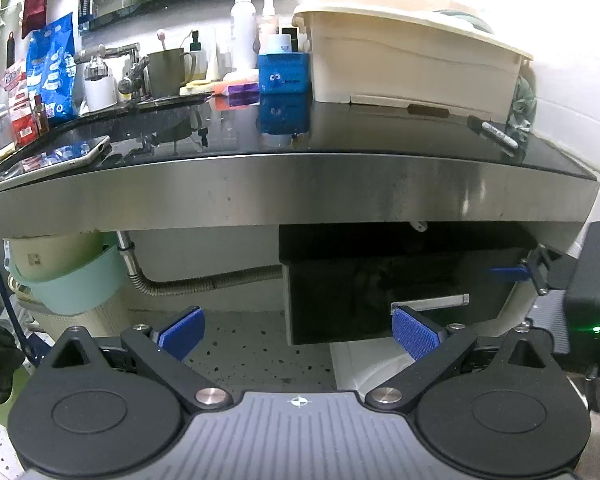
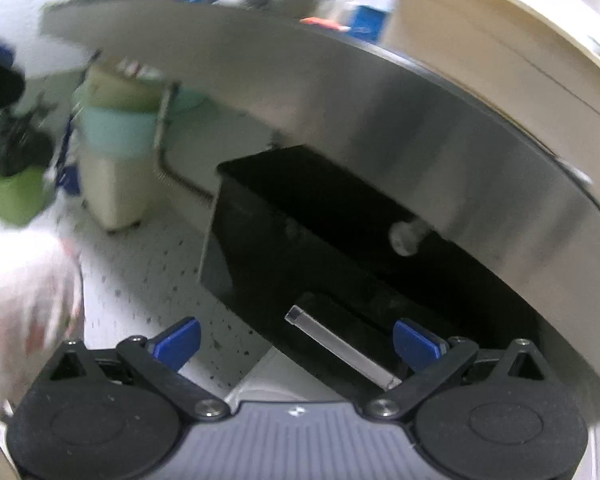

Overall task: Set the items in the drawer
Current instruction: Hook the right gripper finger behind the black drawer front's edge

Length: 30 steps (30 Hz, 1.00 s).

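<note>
A black drawer (image 1: 364, 296) with a silver bar handle (image 1: 432, 303) hangs closed under the steel-edged counter (image 1: 284, 196). My left gripper (image 1: 298, 334) is open and empty, low in front of the drawer. My right gripper (image 2: 298, 342) is open and empty, close to the drawer (image 2: 300, 240), its right finger (image 2: 416, 342) beside the handle (image 2: 340, 346). The right gripper also shows in the left wrist view (image 1: 516, 274) at the drawer's right side. A black-and-silver marker (image 1: 494, 134) lies on the counter top at the right.
On the counter stand a cream bin (image 1: 412, 68), a blue holder (image 1: 284, 72), bottles (image 1: 244, 28), a green mug (image 1: 168, 72), a faucet (image 1: 120, 64) and a tablet (image 1: 56, 160). Below hang a teal basin (image 1: 72, 284) and a drain hose (image 1: 204, 284). The right wrist view is motion-blurred.
</note>
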Each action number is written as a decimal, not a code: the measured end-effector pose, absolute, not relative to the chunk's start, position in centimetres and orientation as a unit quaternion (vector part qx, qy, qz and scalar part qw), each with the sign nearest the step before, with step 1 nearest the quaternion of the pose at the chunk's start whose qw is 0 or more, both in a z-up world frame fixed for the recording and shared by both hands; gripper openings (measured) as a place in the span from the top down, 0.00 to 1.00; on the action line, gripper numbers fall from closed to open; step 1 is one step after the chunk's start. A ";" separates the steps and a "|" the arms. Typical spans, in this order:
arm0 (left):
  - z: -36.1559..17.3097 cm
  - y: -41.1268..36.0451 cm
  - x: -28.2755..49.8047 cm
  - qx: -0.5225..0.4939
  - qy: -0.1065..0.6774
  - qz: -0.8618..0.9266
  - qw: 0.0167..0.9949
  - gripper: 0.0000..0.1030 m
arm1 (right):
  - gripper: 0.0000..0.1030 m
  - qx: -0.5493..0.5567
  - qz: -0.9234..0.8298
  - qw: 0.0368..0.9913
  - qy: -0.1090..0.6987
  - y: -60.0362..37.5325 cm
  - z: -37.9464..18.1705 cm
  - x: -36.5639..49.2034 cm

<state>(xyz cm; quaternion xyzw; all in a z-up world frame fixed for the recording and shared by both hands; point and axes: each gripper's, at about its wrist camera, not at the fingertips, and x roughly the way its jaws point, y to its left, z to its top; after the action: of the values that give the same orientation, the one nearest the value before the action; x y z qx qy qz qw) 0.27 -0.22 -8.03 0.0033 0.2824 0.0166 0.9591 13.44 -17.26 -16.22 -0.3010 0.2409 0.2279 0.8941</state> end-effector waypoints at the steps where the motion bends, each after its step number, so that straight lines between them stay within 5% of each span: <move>1: -8.1 -0.3 0.2 0.005 0.283 0.019 0.959 0.02 | 0.00 -0.311 0.237 0.888 0.243 -17.1 -16.5 13.7; 30: -9.8 0.7 0.4 -0.009 0.304 0.027 0.952 0.02 | 0.02 -0.544 0.303 0.724 0.298 -14.3 -23.7 20.4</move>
<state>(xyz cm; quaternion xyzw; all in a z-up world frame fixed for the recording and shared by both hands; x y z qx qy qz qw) 0.39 0.74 -9.79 -0.0089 0.3039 0.0268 0.9523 20.44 -14.29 -23.70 -0.5436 0.2976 0.3032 0.7239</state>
